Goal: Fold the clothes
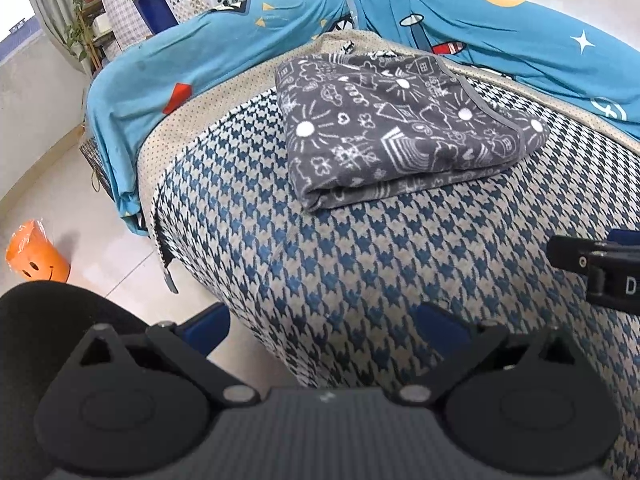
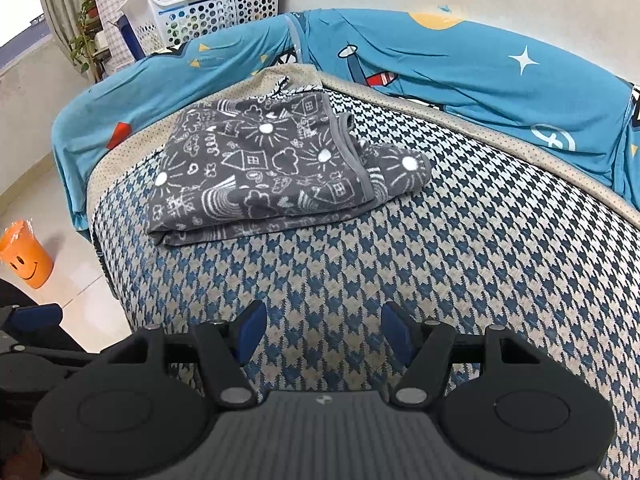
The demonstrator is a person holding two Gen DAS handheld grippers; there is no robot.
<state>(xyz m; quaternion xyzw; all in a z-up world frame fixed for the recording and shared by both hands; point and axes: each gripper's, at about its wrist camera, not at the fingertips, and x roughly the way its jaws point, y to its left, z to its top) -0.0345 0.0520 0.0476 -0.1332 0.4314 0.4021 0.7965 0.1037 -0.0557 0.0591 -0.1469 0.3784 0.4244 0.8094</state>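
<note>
**A:** Where do you stand on the fold?

**B:** By my reading, you're between steps. The grey cloth (image 2: 276, 172) lies in the upper middle of the right wrist view, already doubled into a thick rectangle on the houndstooth cover (image 2: 460, 264) (one corner pokes out past the bound edge at its right side). Neither tool touches it.

**A:** And the jaws?

**B:** Your right gripper (image 2: 323, 334) sits at the bottom of its frame with the jaws partway apart and nothing between them, only cover beneath. Your left gripper (image 1: 324, 326) shows wider jaws in its own view, also empty; its left finger hangs past the cover's edge, over the floor.

**A:** What does the next move call for?

**B:** That's your call. If the fold counts as done, you need another garment, and none is in sight on the cover apart from the blue sheet (image 2: 460, 76) draped along the back. If you want it tidier, reach forward and up-frame to that stray corner, pinch the top layer only, and tuck it.

**A:** Any writing to read?

**B:** Little. A white "D" shows on the right gripper's body at the right edge of the left wrist view. The orange cup (image 2: 25, 254) at lower left carries a smiley, no words. The basket (image 2: 224, 12) labels are too small to read.
</note>
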